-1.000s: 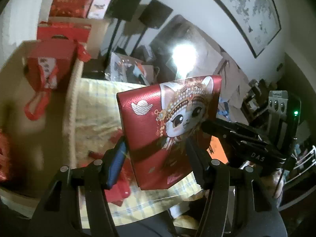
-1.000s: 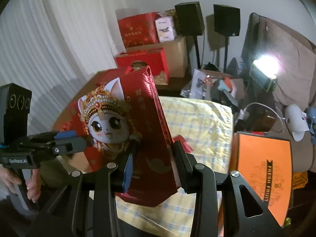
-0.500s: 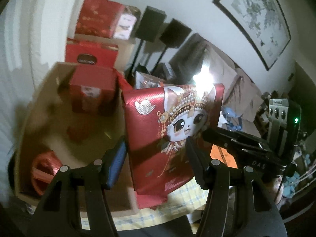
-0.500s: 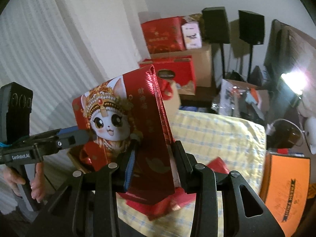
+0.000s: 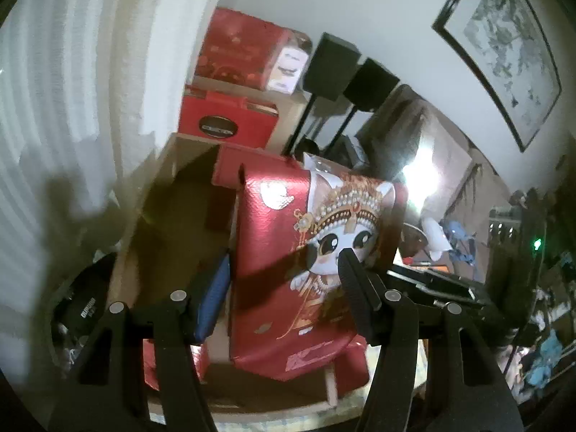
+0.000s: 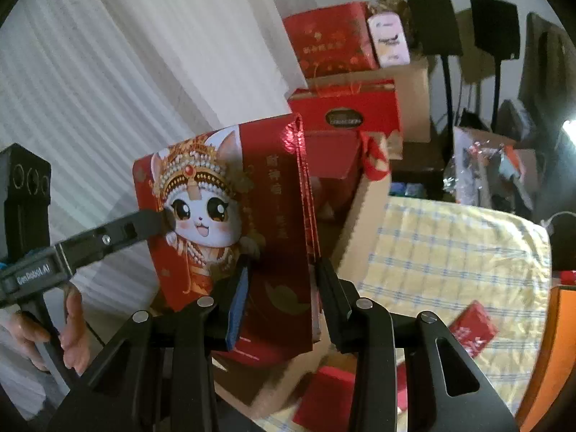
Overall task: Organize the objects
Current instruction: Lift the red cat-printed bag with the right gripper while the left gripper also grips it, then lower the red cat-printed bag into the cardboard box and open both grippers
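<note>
Both grippers hold one red gift box (image 5: 309, 252) up in the air. The left gripper (image 5: 284, 273) has its jaws closed on the box across its wide front. The right gripper (image 6: 280, 288) has its jaws closed on the thin side of the same box. In the right view, the left gripper comes in from the side and one jaw touches the cat's face.

The box stands tall, with its long side going up and down. It tips back a little at the top. It sits right between each pair of jaws, so neither gripper is nearer; they share it.

Below and behind the box is an open cardboard box (image 5: 169, 194). Its brown walls show just past the gift box, on the left of it in the left view. I think the gift box is going in there next, so it needs to go down and a bit forward. It should stay upright so it slips in beside the other red box (image 6: 334, 158) already inside.

The gift box is shiny red, like foil. It has a white cat (image 6: 201, 212) with big eyes and a gold crown with pearls. Gold writing runs down the front.

A small red packet (image 6: 471, 327) lies on the yellow checked cloth (image 6: 450, 244) on the counter, well apart from the grippers.
</note>
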The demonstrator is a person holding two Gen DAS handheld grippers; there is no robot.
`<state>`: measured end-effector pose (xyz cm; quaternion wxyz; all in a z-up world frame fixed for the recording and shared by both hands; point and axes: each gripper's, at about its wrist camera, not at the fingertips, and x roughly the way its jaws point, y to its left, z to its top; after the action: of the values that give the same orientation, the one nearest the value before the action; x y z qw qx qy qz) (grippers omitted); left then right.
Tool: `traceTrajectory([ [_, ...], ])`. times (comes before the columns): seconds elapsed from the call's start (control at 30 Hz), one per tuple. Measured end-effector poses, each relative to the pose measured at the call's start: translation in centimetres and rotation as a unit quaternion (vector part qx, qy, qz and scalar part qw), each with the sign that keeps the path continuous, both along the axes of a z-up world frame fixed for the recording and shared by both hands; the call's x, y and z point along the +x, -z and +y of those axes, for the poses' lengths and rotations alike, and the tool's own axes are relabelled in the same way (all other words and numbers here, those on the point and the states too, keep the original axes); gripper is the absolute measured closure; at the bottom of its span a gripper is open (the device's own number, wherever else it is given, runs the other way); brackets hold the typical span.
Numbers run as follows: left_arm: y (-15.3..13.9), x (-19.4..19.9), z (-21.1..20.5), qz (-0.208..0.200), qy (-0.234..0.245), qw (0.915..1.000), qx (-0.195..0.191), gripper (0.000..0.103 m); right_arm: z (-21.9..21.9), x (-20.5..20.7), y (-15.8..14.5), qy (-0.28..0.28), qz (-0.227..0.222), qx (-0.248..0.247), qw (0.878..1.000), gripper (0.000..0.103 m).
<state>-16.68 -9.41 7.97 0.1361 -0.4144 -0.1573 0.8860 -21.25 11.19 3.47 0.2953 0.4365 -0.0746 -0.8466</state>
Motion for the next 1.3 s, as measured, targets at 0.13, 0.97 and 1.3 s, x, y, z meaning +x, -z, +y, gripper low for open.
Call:
traceTrajectory([
  [0.13, 0.9, -1.5, -1.1, -0.005, -0.011, 0.9998, -0.017, 0.047, -1.8, -1.1, 1.0, -0.004, -0.008, 0.003, 1.000, 0.065],
  [0.97, 12.6, -9.9, -2.3, -0.147, 0.013, 0.9885, -0.032, 0.046, -4.3, -5.3, 7.1, 0.000, -0.083, 0.041, 0.996, 0.063],
  [1.3, 12.3, -10.0, -2.3, -0.146, 0.019, 0.9890, -0.015, 0.042, -4.8, -3.0, 4.8, 0.001, -0.026, 0.102, 0.994, 0.030],
])
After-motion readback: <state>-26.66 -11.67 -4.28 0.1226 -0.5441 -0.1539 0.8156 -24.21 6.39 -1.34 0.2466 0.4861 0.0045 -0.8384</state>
